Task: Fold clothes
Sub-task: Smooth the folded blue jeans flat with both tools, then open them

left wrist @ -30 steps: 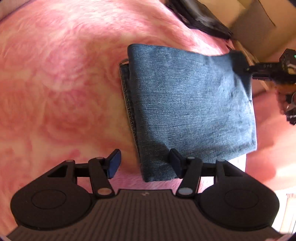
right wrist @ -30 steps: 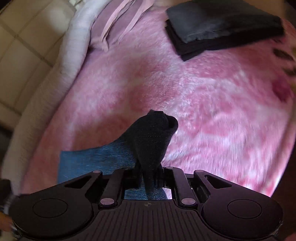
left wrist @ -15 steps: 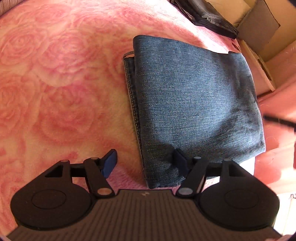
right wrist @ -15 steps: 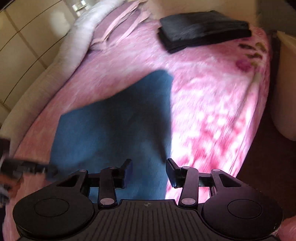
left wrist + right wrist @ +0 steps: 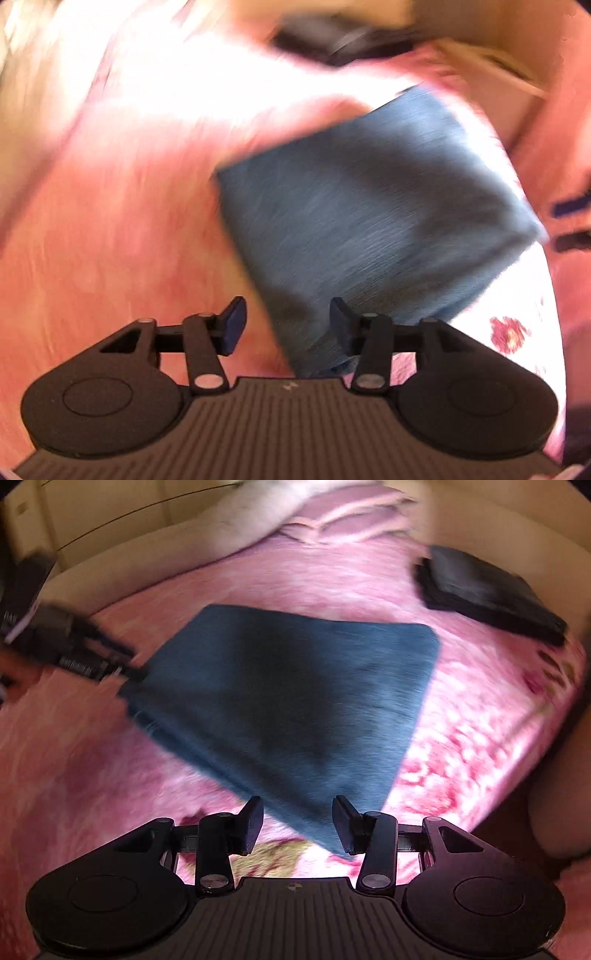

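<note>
Covering the bed, a pink blanket (image 5: 332, 576) carries the folded blue jeans (image 5: 295, 701) at its middle; the left gripper (image 5: 284, 328), jaws just narrowing, and the right gripper (image 5: 297, 823) both gape, gripping nothing.

close wrist views, downward, sharing jeans (image 5: 369, 221)

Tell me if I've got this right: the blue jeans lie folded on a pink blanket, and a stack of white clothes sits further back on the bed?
Nearly. The folded jeans do lie on the pink blanket, but the stack further back is black or very dark, not white. The right wrist view shows it near the far right corner of the bed.
</note>
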`<state>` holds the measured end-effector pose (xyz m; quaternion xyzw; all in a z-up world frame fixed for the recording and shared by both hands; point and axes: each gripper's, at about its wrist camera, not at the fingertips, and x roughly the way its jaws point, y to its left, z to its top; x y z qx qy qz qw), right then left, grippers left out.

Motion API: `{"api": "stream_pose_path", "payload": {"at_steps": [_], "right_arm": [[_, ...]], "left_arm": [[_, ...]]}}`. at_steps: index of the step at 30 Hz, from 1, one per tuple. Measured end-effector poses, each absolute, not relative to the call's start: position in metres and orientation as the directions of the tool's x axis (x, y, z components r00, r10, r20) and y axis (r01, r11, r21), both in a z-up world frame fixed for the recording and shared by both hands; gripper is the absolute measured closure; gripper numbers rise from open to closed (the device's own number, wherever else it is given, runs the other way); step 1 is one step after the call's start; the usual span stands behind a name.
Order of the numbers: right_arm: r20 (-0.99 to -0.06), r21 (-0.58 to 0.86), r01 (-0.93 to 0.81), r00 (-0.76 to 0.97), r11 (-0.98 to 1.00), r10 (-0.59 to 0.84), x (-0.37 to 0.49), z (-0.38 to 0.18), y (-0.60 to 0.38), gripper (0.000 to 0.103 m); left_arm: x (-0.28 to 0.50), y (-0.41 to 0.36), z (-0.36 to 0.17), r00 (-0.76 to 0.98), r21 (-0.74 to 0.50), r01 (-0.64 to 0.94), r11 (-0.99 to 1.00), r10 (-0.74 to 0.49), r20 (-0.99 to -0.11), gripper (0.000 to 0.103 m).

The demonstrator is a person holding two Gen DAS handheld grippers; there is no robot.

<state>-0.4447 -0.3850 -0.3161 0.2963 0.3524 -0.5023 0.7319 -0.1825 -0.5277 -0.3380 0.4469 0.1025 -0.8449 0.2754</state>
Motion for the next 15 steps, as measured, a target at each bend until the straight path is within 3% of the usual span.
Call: {"api": "stream_pose_path", "payload": {"at_steps": [3, 9, 15], "right_arm": [[-0.800, 0.138, 0.938, 0.294, 0.318, -0.522, -0.438, -0.325, -0.391, 0.058], [-0.828, 0.230, 0.938, 0.328, 0.258, -0.455, -0.438, -0.345, -0.423, 0.058], [-0.774, 0.237, 0.954, 0.300, 0.185, -0.557, -0.466, -0.306, -0.454, 0.058]], "left_arm": [[-0.192, -0.513, -0.343, -0.476, 0.093, 0.465, -0.881, -0.337, -0.812, 0.058], [-0.217, -0.507, -0.375, -0.362, 0.173, 0.378, -0.909, -0.318, -0.876, 0.056], [-0.218, -0.535, -0.331, -0.482, 0.031, 0.438, -0.898, -0.264, -0.835, 0.056]]}}
